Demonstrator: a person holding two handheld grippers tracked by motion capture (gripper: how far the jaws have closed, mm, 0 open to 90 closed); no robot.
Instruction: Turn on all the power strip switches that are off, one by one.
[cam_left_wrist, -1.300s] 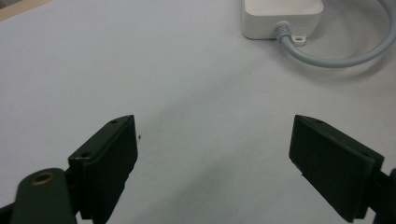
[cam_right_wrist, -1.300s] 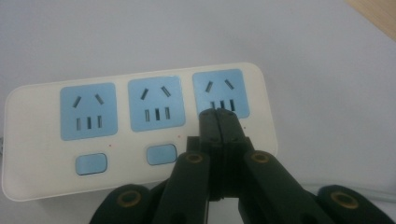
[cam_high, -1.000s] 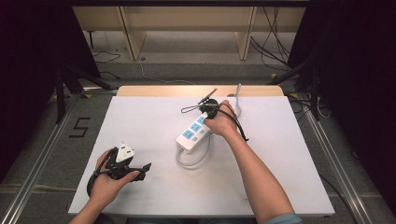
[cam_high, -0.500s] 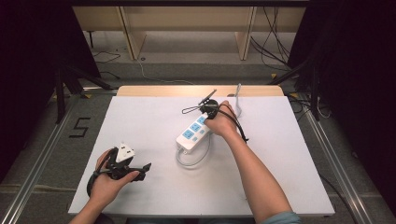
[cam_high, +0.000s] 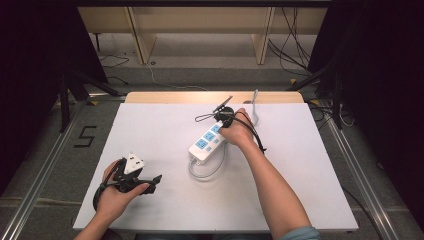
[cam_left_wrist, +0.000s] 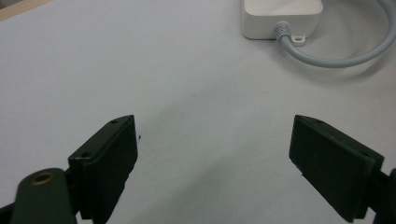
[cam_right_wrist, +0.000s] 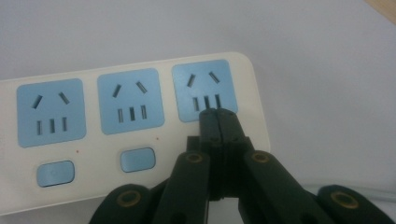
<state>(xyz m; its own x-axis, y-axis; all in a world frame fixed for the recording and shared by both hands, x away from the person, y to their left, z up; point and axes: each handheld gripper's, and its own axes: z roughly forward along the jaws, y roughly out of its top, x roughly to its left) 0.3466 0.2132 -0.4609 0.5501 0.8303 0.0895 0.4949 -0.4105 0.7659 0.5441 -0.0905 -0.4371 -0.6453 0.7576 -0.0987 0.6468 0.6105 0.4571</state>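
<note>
left gripper: flat black pads with small screw holes, brass rivet | right gripper: black linked arms, brass rivets, trailing black cable | right sleeve: light blue-grey

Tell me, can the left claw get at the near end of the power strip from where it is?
Probably yes. The left claw stands open, with bare white table between it and the power strip; its grey cord curls off to one side.

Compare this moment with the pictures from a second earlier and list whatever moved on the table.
Nothing visibly changed. The right gripper stays shut over the end socket of the power strip; the left gripper stays open near the white plug.
</note>
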